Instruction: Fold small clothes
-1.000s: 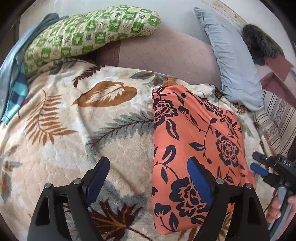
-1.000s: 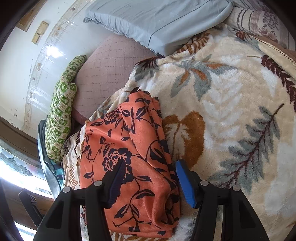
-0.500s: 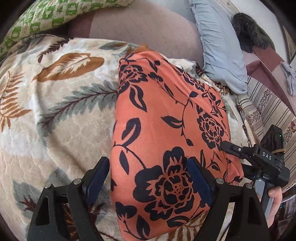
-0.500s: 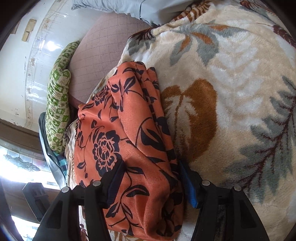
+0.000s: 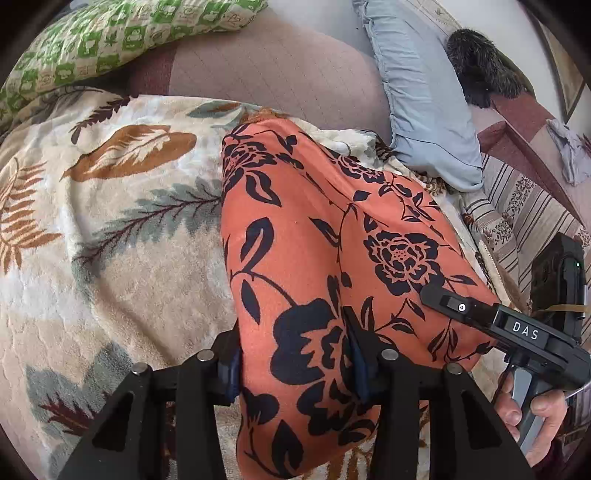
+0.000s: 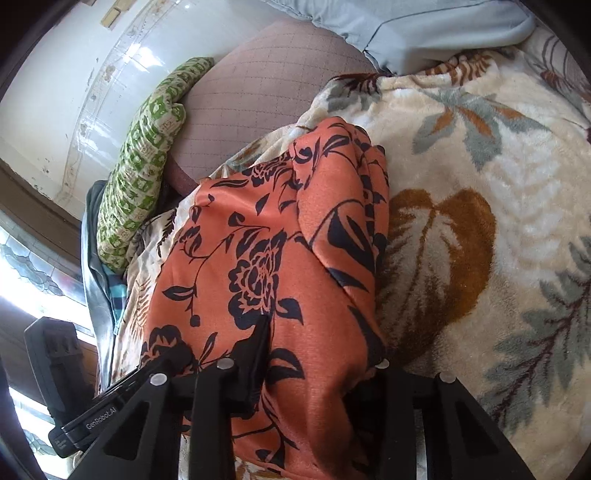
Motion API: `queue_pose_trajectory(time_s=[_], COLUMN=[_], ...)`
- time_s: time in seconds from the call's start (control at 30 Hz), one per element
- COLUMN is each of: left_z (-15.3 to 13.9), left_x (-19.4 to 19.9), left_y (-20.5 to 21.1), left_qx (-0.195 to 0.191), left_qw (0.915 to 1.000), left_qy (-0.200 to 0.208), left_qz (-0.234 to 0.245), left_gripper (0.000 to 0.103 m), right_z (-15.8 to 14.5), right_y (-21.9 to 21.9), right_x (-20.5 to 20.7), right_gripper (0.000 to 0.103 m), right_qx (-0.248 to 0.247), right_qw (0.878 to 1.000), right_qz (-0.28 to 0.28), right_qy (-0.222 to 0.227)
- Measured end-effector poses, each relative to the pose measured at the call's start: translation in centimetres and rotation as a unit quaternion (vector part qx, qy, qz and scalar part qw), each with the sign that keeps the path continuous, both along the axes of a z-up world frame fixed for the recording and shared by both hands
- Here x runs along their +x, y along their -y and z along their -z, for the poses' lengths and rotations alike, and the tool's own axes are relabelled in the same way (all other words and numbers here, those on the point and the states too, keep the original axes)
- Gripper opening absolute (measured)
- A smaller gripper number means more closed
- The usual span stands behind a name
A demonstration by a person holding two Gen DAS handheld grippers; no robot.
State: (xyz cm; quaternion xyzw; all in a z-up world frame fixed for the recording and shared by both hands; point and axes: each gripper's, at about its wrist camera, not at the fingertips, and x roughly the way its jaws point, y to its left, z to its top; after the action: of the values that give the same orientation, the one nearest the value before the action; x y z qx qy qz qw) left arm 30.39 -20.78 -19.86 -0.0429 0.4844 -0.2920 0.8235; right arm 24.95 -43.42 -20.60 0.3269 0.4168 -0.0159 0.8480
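An orange garment with black flowers [image 5: 325, 229] lies folded lengthwise on the leaf-patterned blanket [image 5: 110, 258]. My left gripper [image 5: 295, 365] is shut on the garment's near left corner, with cloth bunched between its blue pads. The garment fills the middle of the right wrist view [image 6: 266, 258] too. My right gripper [image 6: 317, 365] is shut on the near right corner there, its right finger mostly buried under cloth. The right gripper's black body [image 5: 517, 332] shows at the garment's right edge in the left wrist view.
A green checked pillow [image 5: 122, 33], a mauve quilted cushion [image 5: 273, 70] and a pale blue pillow [image 5: 424, 99] lie at the far end of the bed. A dark furry thing [image 5: 480, 70] sits far right. A window [image 6: 26, 288] is at the left.
Both grippers moved forward over the garment's near end and closed on its two corners. They were open a second ago.
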Motion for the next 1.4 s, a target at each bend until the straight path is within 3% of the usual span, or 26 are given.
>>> queue_pose_trajectory(time_s=[0.23,0.57,0.73,0.83,0.93,1.0,1.07,1.17,1.27,1.33,1.4], left_z=[-2.6,-5.5,-4.0,-2.7,-1.5,-2.2,-3.6,-6.4,-7.2,-6.5,-5.5], left_x=[-1.0,-4.8,-7.9,-8.7,-9.1,-9.4,-9.5,-9.1,-8.2,-7.4,-6.8], left_y=[-1.6,-6.5,-9.4,-9.4,-10.2,-11.0,-11.6,-12.5,-12.0,-10.8,-9.6], left_qx=[0.006,0.029,0.039,0.073,0.099,0.084,0.083,0.07,0.057,0.082,0.125], left_qw=[0.9996,0.9985,0.9989,0.9972,0.994,0.9948,0.9944,0.9899,0.9877,0.9851,0.9792], left_qy=[0.028,0.046,0.014,0.004,-0.022,-0.022,0.006,0.076,0.105,0.117,0.132], left_qz=[0.003,-0.004,-0.02,-0.015,-0.041,-0.053,-0.065,-0.097,-0.101,-0.096,-0.09], left_gripper=[0.041,0.041,0.041,0.044,0.061,0.061,0.061,0.064,0.071,0.071,0.071], right_z=[-3.9,-5.7,-3.3,-2.3,-0.2,0.3,-1.1,-5.0,-7.6,-7.9,-7.7], right_y=[-2.2,-6.4,-8.8,-10.2,-9.8,-8.8,-7.9,-6.7,-6.7,-7.8,-9.0], right_x=[0.0,-1.7,-3.9,-5.4,-6.1,-6.8,-7.6,-8.9,-8.2,-6.1,-3.7], right_gripper=[0.027,0.027,0.027,0.027,0.036,0.05,0.051,0.053,0.053,0.052,0.044], right_qx=[-0.021,0.007,0.067,0.058,0.051,0.085,0.075,-0.005,-0.029,-0.029,-0.048], right_qw=[0.998,0.995,0.994,0.996,0.996,0.993,0.994,0.998,0.998,0.998,0.998], right_qz=[-0.026,-0.078,-0.084,-0.066,-0.027,0.001,0.022,0.063,0.045,0.01,-0.021], right_qy=[0.053,0.064,0.026,0.002,-0.069,-0.087,-0.071,-0.022,0.041,0.049,0.044])
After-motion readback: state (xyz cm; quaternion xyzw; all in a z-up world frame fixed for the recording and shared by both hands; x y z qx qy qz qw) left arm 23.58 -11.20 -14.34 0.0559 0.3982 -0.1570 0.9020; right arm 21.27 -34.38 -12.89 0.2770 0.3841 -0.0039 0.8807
